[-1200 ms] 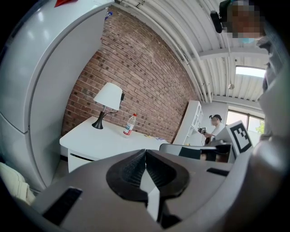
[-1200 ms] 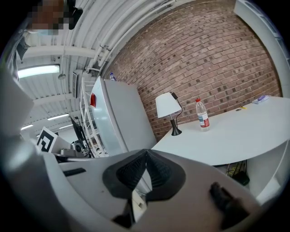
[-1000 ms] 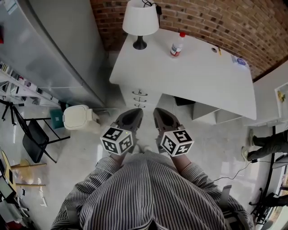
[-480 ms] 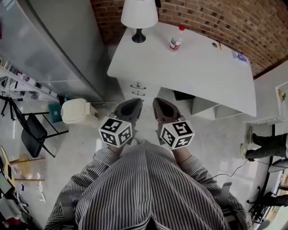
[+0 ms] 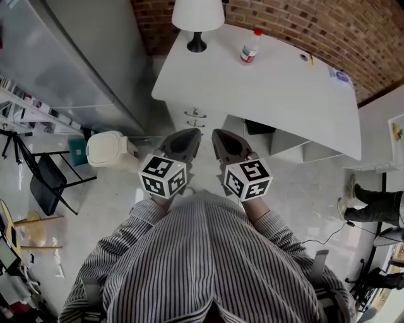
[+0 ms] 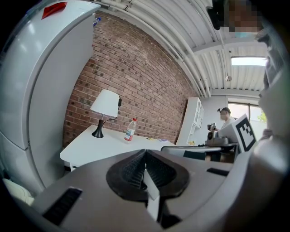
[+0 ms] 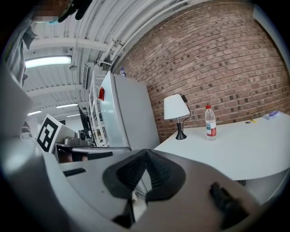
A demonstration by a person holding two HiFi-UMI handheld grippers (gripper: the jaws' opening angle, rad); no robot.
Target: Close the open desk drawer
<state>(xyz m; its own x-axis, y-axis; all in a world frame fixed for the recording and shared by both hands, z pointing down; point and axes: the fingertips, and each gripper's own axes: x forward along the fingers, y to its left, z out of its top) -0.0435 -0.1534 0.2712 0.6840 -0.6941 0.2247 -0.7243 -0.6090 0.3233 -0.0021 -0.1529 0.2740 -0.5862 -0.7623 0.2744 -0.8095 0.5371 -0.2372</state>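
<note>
left gripper (image 5: 185,135) and right gripper (image 5: 221,135) are held pressed together, empty, near the desk (image 5: 278,82); whether its drawers (image 5: 196,120) stand open cannot be judged.

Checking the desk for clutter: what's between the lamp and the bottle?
Nothing. The head view shows only bare white desk top between the lamp and the bottle.

White lamp (image 5: 197,16), plastic bottle (image 5: 250,47), brick wall (image 5: 328,28), bin (image 5: 106,149), black chair (image 5: 44,189)
</note>
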